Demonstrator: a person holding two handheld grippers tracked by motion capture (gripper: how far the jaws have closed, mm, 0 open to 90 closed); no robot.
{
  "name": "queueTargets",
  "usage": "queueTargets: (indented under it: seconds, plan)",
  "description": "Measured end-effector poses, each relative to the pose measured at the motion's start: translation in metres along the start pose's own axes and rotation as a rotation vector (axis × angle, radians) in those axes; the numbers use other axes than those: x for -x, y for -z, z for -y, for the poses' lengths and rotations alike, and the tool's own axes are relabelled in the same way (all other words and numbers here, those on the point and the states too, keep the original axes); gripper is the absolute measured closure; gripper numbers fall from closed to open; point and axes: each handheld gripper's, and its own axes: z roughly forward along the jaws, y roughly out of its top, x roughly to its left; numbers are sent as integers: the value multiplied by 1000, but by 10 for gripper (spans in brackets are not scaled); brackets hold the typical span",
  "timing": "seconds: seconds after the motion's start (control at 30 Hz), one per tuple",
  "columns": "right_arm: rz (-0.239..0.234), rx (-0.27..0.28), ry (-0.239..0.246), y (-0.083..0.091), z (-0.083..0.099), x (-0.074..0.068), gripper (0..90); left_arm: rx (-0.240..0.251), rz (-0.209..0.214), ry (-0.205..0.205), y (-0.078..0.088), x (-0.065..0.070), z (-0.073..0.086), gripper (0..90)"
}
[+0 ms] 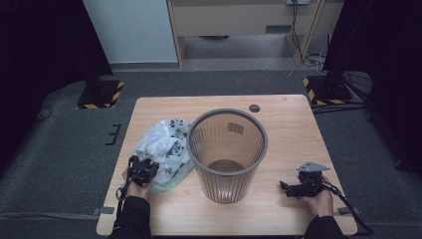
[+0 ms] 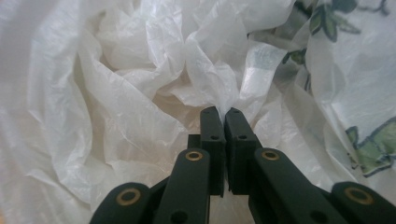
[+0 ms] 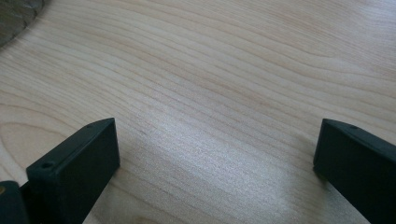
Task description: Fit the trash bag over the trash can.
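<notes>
High view: plastic bag (image 1: 164, 149) lay left of waste bin (image 1: 227, 152), unfitted. Left gripper view: left gripper (image 2: 223, 112) pinched shut on bag film. Right gripper view: right gripper (image 3: 215, 135) gaped over table (image 3: 233, 70), idle. Lining remained.

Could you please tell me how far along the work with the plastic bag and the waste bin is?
Early stage. Done: the left gripper has pinched a fold of the crumpled plastic bag. In hand: that grip, with the bag lying on the table beside the waste bin. Left: the bin holds no bag yet, and the right gripper rests open.
</notes>
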Motion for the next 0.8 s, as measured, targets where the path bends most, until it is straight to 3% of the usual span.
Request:
queueTargets:
  seconds: [0.03,0.07,0.27,0.3,0.43,0.53,0.6,0.63,0.67,0.7,0.8]
  plan:
    - [0,0,-2,0,0,0,5,0,0,0,0,0,0,876]
    - [0,0,-1,0,0,0,5,39,10,22,6,-1,-2,877]
    - [0,0,-2,0,0,0,5,142,22,71,25,-3,-6,877]
    - [0,1,0,0,0,0,5,186,18,70,33,-3,-9,877]
    - [-1,-1,-1,0,0,0,4,286,13,93,51,-3,-15,876]
    - [-1,-2,1,0,0,0,5,329,1,98,60,-3,-18,875]
    - [-1,-2,1,0,0,0,5,386,-18,101,72,-4,-20,875]
    - [-1,-2,1,0,0,0,5,386,-18,101,72,-4,-20,874]
    - [-1,-2,1,0,0,0,5,426,-23,109,80,-5,-21,874]
    - [-1,-2,1,0,0,0,5,426,-23,109,80,-5,-21,875]
    - [-1,-2,1,0,0,0,5,516,-38,114,101,-6,-26,874]
